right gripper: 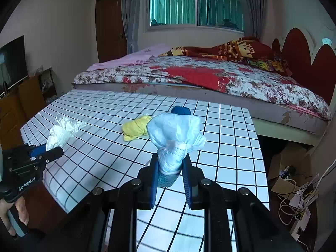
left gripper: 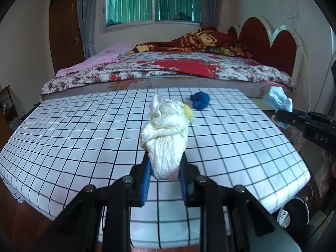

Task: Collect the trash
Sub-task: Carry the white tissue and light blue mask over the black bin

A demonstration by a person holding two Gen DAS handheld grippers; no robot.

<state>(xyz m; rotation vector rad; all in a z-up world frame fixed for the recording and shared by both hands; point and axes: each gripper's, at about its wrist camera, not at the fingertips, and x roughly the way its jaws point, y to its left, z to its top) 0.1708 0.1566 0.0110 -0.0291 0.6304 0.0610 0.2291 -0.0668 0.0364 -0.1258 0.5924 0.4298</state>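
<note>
Left hand-held gripper [left gripper: 164, 169] clamping crumpled white tissue wad [left gripper: 166, 130], right hand-held gripper [right gripper: 170, 168] pinching bunched pale-blue mask [right gripper: 175, 132], yellow ball [right gripper: 135, 129] at its ten o'clock, grid-checked desk [left gripper: 73, 138].

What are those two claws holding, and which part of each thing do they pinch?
The left claw pinches the white crumpled tissue by its lower end. The right claw pinches the pale blue face mask by its bunched bottom end.

A bed [left gripper: 168, 69] with a flowery blanket is seen under a window [left gripper: 151, 0]; grey curtains [right gripper: 130, 14] are hung beside it.
</note>
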